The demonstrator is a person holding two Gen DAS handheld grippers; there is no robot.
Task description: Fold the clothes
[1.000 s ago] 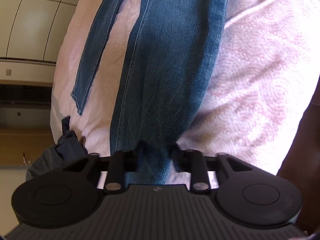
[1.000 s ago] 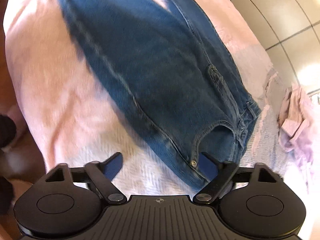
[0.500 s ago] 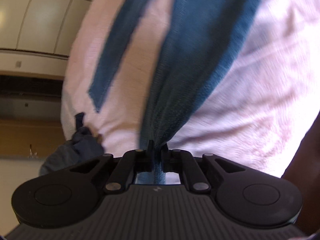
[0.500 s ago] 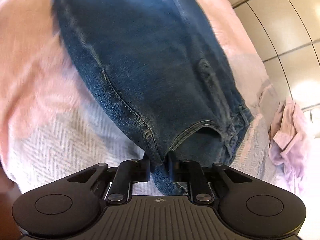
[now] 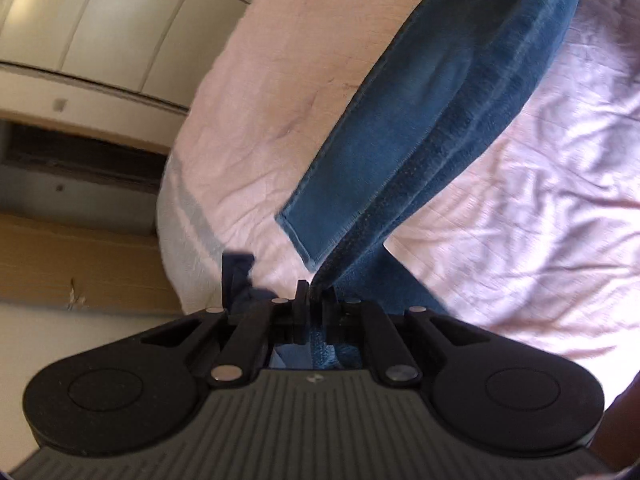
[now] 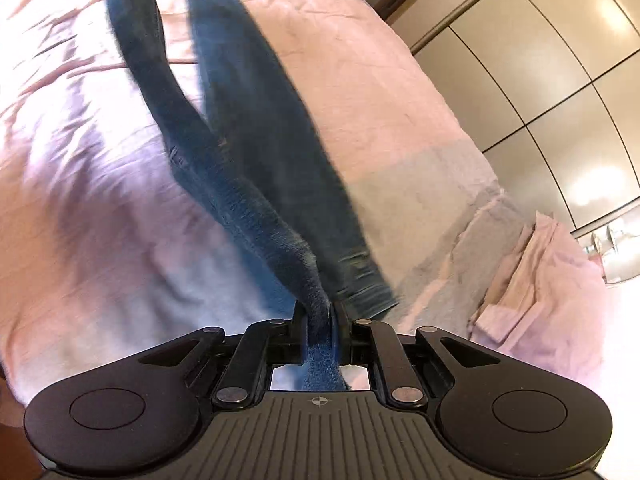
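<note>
Since half a second ago both grippers have lifted the jeans (image 5: 432, 120) higher, so the denim now hangs in a taut band off the bedspread (image 5: 540, 208) instead of lying broad across it. In the left view a hemmed leg end has swung near, just beyond the fingers. In the right view the waist and pocket have gone and two long leg strips run away to the far end of the bed.

The left gripper (image 5: 316, 296) is pinched narrow on a bunched fold of the jeans, blue cloth showing between its links. The right gripper (image 6: 320, 312) is likewise clamped on a thick denim edge, tilted down over the bed.

The bedspread is pale pink, creased, with a grey-white band (image 6: 424, 184) at its right. A pink garment (image 6: 532, 280) lies crumpled near the right edge, a dark cloth (image 5: 240, 276) at the left gripper's side. Cream wardrobe doors (image 6: 560, 80) stand beyond
</note>
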